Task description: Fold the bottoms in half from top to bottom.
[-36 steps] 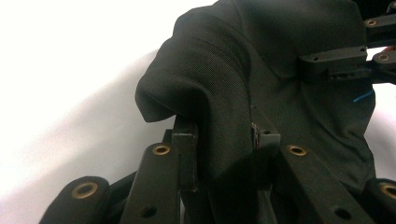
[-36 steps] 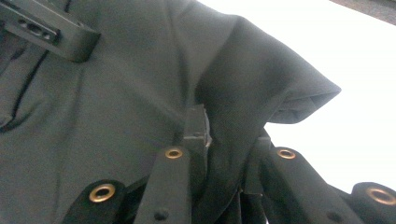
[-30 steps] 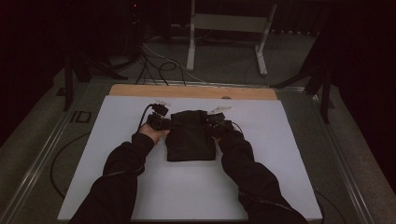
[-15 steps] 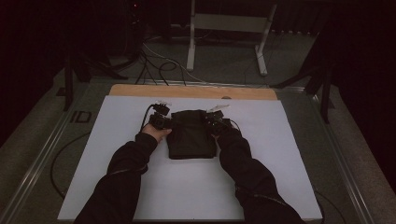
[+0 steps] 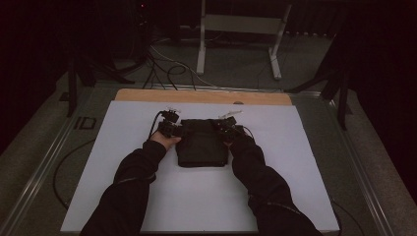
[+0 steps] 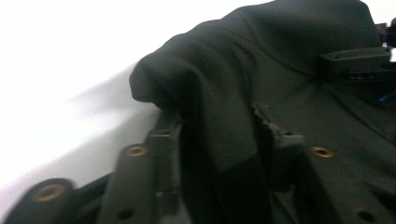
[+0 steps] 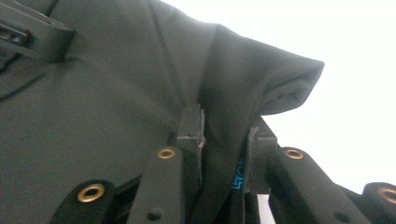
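Observation:
A folded black garment (image 5: 201, 145) lies in the middle of the white table top (image 5: 295, 187). My left gripper (image 5: 178, 129) is at its far left corner and my right gripper (image 5: 222, 129) at its far right corner. In the left gripper view a thick fold of the garment (image 6: 280, 60) hangs between the jaws of my left gripper (image 6: 217, 135), which have just been opening and stand loose around it. In the right gripper view the garment (image 7: 116, 84) still fills the gap of my right gripper (image 7: 224, 135). Its jaws have just been opening a little, pads against the cloth.
A wooden strip (image 5: 201, 96) runs along the table's far edge. Beyond it on the floor stand a white metal frame (image 5: 241, 29), loose cables (image 5: 162, 64) and dark stand legs (image 5: 78, 73) at both sides. The person's dark sleeves reach in from the bottom.
Both hands have stayed at the garment's far corners. The right hand has sunk slightly towards the table, and the garment lies a bit flatter and shorter.

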